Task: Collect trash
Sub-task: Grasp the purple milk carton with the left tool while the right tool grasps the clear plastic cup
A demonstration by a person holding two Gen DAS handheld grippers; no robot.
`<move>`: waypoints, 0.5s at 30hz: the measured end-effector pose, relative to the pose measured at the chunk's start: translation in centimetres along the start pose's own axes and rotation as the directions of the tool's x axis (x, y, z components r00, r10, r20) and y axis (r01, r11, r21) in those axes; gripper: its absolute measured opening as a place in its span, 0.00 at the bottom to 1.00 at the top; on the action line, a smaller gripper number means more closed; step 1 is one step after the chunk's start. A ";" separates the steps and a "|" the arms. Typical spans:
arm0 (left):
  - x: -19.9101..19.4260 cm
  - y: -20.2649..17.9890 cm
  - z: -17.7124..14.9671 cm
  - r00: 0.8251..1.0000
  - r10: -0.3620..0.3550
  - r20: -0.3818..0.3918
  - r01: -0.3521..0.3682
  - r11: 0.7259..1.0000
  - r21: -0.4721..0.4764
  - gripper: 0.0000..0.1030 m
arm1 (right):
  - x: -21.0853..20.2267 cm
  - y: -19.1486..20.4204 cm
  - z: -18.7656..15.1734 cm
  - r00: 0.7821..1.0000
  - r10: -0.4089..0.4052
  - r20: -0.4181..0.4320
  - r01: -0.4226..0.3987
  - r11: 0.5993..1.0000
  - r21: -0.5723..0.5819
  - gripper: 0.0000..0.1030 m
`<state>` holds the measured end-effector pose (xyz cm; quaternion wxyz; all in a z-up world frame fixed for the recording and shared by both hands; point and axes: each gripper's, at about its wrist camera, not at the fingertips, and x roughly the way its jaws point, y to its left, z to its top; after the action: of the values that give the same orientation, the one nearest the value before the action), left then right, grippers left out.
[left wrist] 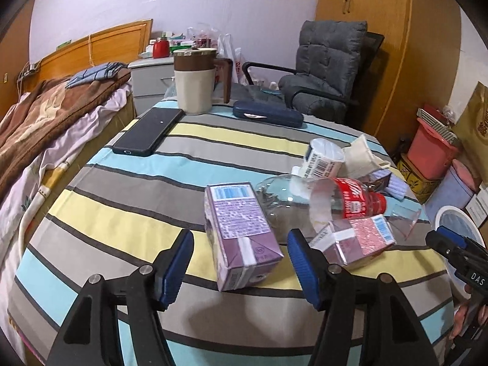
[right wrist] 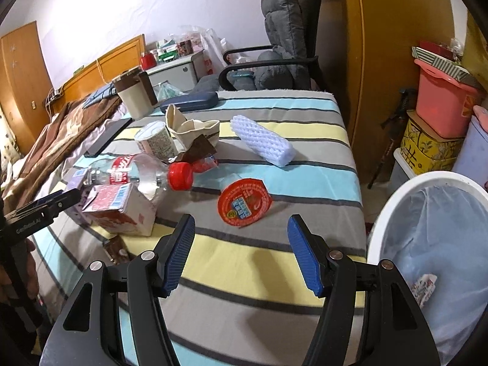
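My left gripper [left wrist: 241, 262] is open, its jaws on either side of a purple drink carton [left wrist: 241, 231] lying on the striped table, not touching it. Behind it lie a clear bottle with a red label [left wrist: 323, 198], a red carton [left wrist: 357, 241] and a white cup [left wrist: 323, 158]. My right gripper [right wrist: 241, 253] is open and empty above the table's front part, just short of a red-lidded cup [right wrist: 244, 202] on its side. The red carton [right wrist: 120, 210], the bottle [right wrist: 137, 174], a white foam net [right wrist: 262, 140] and a beige wrapper [right wrist: 195, 131] lie further off. The white lined bin [right wrist: 427, 244] stands at the right.
A mug [left wrist: 195, 82], a phone [left wrist: 149, 131] and a blue case [left wrist: 268, 114] sit at the table's far side. A bed is on the left, a grey chair [left wrist: 323, 70] behind the table, and stacked boxes [right wrist: 439, 113] beside the bin.
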<state>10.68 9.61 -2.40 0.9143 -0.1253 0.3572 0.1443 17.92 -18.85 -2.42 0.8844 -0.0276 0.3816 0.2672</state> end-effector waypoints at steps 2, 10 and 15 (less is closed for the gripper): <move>0.4 0.3 -0.1 1.000 0.004 -0.006 -0.004 1.000 -0.001 0.61 | 0.4 -0.2 0.3 1.000 0.001 -0.006 -0.001 1.000 -0.008 0.63; 1.6 1.3 -0.7 0.999 0.012 -0.052 -0.011 1.000 0.002 0.40 | 2.0 -0.7 1.2 0.999 0.009 -0.032 -0.009 1.000 -0.025 0.63; 1.5 1.7 -0.9 0.999 -0.004 -0.047 0.004 1.000 0.001 0.39 | 2.5 -0.4 1.4 0.998 0.032 -0.062 -0.034 0.999 -0.031 0.63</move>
<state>10.55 11.17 -4.26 0.9061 -0.1289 0.3782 0.1393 20.43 -17.69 -3.24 0.8672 -0.0434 0.4047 0.2868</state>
